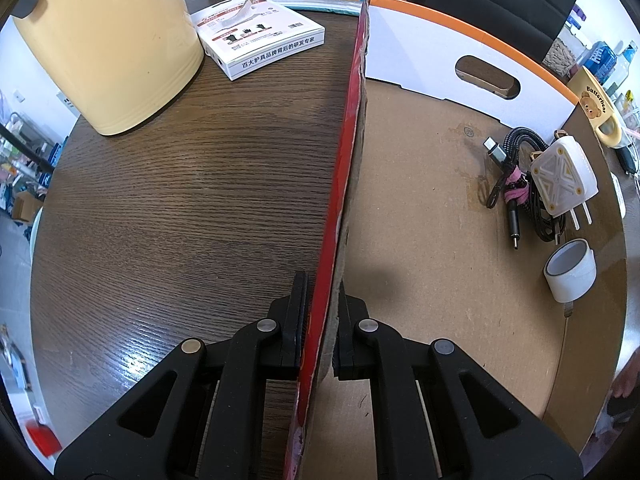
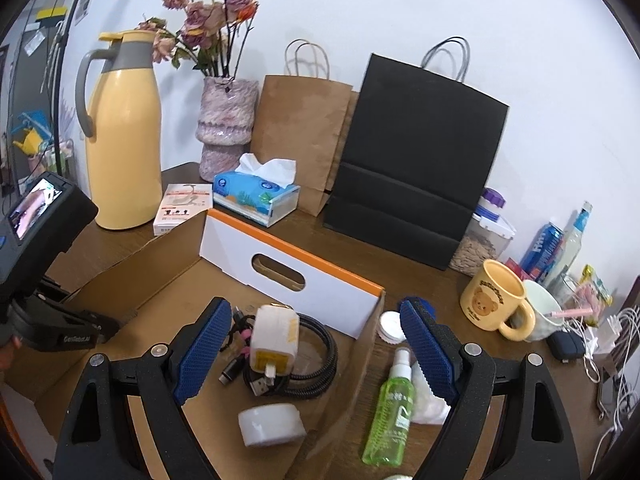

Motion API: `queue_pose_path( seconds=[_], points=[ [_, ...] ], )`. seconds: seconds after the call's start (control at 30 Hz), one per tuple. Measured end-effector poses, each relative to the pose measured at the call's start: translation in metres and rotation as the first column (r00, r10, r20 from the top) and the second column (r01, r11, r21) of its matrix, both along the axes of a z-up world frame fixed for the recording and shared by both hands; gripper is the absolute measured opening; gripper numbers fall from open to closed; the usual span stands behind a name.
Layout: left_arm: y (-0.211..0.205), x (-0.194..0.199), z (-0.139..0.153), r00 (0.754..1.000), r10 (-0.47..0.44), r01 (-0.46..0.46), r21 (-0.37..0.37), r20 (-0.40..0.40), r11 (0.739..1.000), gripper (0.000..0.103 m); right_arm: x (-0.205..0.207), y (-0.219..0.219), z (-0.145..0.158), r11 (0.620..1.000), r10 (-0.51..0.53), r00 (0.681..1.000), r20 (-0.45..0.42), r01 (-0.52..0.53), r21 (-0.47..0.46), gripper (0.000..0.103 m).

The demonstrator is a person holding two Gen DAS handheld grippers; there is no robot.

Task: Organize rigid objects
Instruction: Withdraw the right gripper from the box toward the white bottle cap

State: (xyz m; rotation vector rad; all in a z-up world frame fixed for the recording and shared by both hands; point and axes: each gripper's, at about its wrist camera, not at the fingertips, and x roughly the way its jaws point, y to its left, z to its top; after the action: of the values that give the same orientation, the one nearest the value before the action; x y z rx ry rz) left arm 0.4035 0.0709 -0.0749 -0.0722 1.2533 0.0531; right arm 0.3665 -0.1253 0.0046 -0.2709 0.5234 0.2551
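Along the box's left wall (image 1: 352,128), the left gripper (image 1: 320,320) is clamped on the cardboard edge, likely steadying it. Charger (image 2: 274,336) and tape roll (image 2: 270,424) lie near the right wall; the right gripper (image 2: 316,352) hovers wide open, empty, above the spray bottle (image 2: 390,412) outside.

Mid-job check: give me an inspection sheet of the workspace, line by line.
Surface: dark wood table.
Job's things: open cardboard box holds white charger, tape roll and coiled cable; green spray bottle lies outside it.
Clutter: yellow jug, vase, tissue pack, small white box, paper bags, yellow mug.
Grippers: left claw shut on the box's side wall; right claw open above the box.
Cables: loose white cords at the table's right edge.
Surroundings: white wall.
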Motion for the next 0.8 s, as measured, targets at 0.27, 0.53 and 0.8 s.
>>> queue_pose_path(
  seconds=[0.27, 0.53, 0.8],
  points=[
    [0.000, 0.000, 0.000, 1.000, 0.000, 0.000, 0.000, 0.000, 1.000, 0.005, -0.023, -0.046, 0.004, 0.993, -0.114, 0.993, -0.016, 0.114, 0.030, 0.090],
    [0.000, 0.000, 0.000, 1.000, -0.001, 0.001, 0.000, 0.000, 1.000, 0.005, -0.049, -0.096, -0.016, 0.972, -0.232, 0.966, -0.115, 0.236, 0.021, 0.090],
    [0.001, 0.000, 0.000, 1.000, -0.001, 0.001, 0.000, 0.000, 1.000, 0.005, -0.065, -0.113, -0.042, 0.966, -0.255, 0.945, -0.204, 0.259, -0.006, 0.090]
  ],
)
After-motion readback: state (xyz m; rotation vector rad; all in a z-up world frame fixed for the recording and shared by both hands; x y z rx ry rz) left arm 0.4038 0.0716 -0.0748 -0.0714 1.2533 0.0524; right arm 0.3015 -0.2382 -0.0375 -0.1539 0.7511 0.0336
